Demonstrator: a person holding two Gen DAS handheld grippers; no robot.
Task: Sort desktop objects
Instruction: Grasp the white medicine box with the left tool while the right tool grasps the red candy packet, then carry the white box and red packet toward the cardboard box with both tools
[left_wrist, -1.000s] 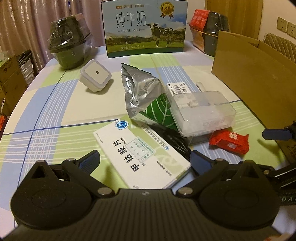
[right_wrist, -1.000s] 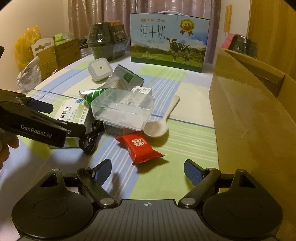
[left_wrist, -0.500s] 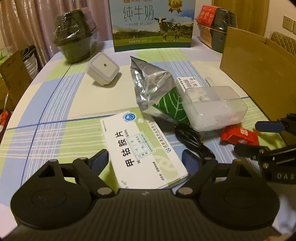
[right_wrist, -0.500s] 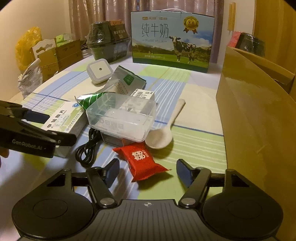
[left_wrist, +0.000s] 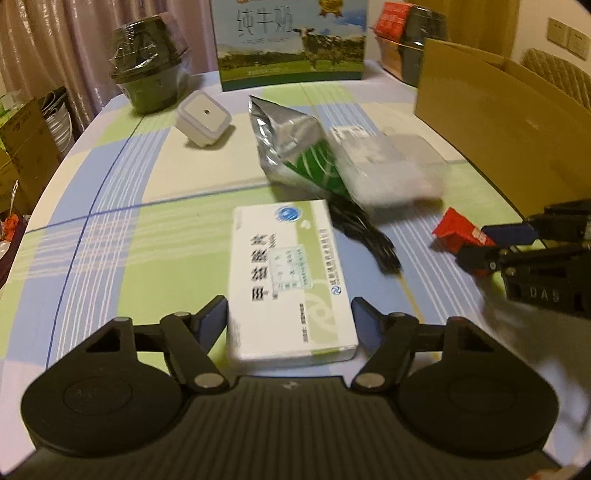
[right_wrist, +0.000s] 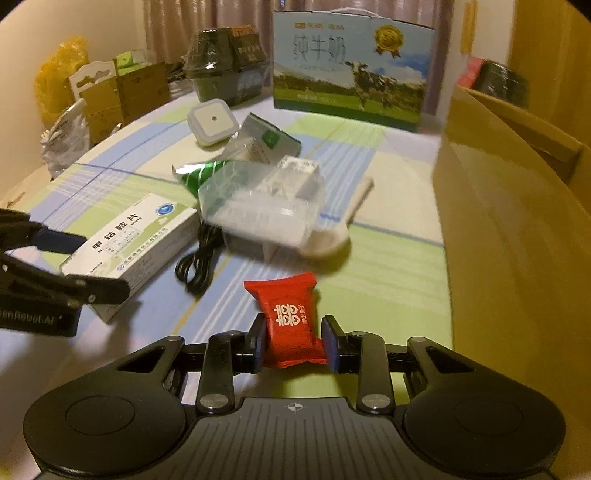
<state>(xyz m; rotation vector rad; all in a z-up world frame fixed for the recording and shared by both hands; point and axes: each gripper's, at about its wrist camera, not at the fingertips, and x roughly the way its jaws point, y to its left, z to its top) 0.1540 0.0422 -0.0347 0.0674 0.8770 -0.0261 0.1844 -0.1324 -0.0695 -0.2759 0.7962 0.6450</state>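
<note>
A white medicine box (left_wrist: 291, 273) with green print lies on the checked tablecloth, lengthwise between the fingers of my left gripper (left_wrist: 291, 321). Its jaws are closing and both pads touch the box's long sides. In the right wrist view the same box (right_wrist: 136, 236) shows at the left with the left gripper (right_wrist: 79, 264) around its near end. A red candy packet (right_wrist: 288, 314) sits between the pads of my right gripper (right_wrist: 293, 343). These jaws are closing too and pinch the packet's near end. The left wrist view is blurred.
A clear plastic box (right_wrist: 266, 206) rests on a foil and green bag (left_wrist: 291, 147), a white spoon (right_wrist: 332, 240) and a black cable (right_wrist: 199, 258). A white square device (left_wrist: 205, 118), a milk carton (right_wrist: 351, 66) and dark wrapped tubs stand behind. An open cardboard box (right_wrist: 517, 221) walls the right.
The left gripper moved forward over the medicine box and its jaws narrowed onto its sides. The right jaws narrowed from wide apart onto the red packet.
</note>
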